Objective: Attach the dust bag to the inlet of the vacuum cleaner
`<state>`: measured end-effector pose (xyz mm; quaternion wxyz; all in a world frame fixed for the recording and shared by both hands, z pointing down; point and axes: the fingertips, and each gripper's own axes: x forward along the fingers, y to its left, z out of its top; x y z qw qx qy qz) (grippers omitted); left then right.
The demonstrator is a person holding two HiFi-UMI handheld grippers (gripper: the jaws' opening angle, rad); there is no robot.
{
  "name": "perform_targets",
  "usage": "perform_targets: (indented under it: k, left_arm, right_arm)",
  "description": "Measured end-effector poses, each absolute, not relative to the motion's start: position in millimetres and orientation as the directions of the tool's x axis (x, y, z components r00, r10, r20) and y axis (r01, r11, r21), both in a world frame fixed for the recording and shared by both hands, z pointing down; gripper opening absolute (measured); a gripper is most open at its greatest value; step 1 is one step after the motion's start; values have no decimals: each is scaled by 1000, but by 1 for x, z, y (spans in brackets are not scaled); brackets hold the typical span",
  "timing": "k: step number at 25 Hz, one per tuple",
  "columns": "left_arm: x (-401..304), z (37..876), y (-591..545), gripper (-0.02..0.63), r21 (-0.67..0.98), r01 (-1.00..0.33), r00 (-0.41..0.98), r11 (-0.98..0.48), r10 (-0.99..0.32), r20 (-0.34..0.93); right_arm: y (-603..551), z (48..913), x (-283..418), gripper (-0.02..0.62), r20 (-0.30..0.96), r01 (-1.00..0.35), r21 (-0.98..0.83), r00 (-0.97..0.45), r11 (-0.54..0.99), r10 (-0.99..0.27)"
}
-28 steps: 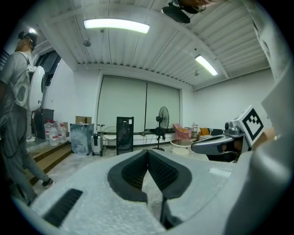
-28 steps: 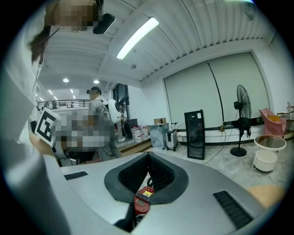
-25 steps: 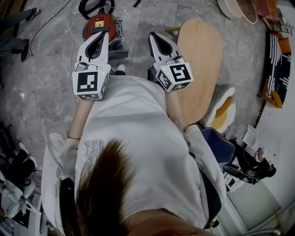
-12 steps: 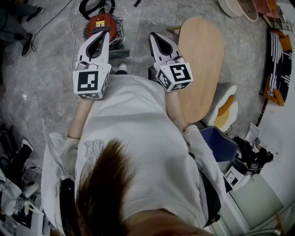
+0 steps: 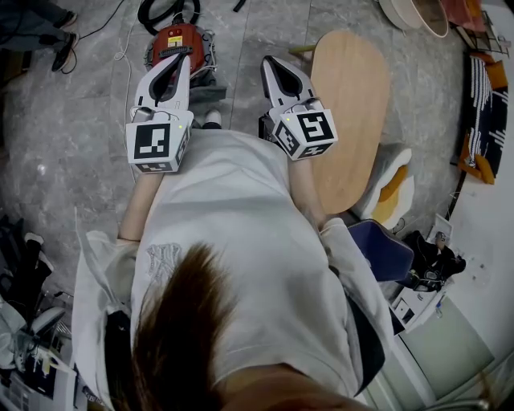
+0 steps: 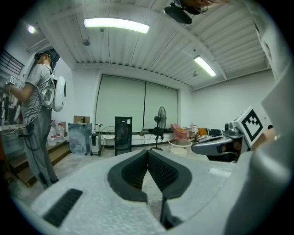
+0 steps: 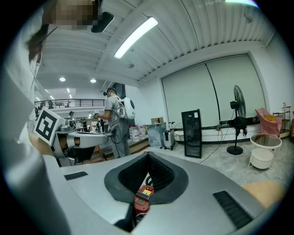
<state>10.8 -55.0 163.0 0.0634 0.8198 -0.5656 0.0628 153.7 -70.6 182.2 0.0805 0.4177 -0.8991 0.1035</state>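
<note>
A: Item one, left gripper (image 5: 183, 64)?
B: Held out level in front of the person, left of centre. Jaws clenched tip to tip (image 6: 148, 152), nothing between them.

A: Item two, right gripper (image 5: 267, 63)?
B: Beside the left one and apart from it. Jaws likewise pressed together (image 7: 148, 154), grasping nothing.

A: Item three, vacuum (image 5: 177, 40)?
B: Red body, on the grey floor at the far left, showing just past the left gripper's tip in the head view. Black hose (image 5: 165, 10) coiled at its far side. In the right gripper view it shows small through the opening under the closed jaws (image 7: 143, 198), lying beyond them, not held.

A: Surroundings?
B: Wooden table (image 5: 350, 96), oval, on the right, just beside the right gripper. Standing fan (image 7: 238, 114) and black cabinet (image 7: 191, 133) by the far wall. White basket (image 7: 263, 156) on the floor at the far right. One person with a white backpack (image 6: 40, 105) stands at the left.
</note>
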Motion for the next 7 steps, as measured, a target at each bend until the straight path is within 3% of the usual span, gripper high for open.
perform_targets:
  k: [7]
  left_arm:
    - [11,163,-55,17,38,-935,352,-351,-920,173]
  right_arm:
    - [-70,184,157,0,235,-773,-122,-632,622,-739]
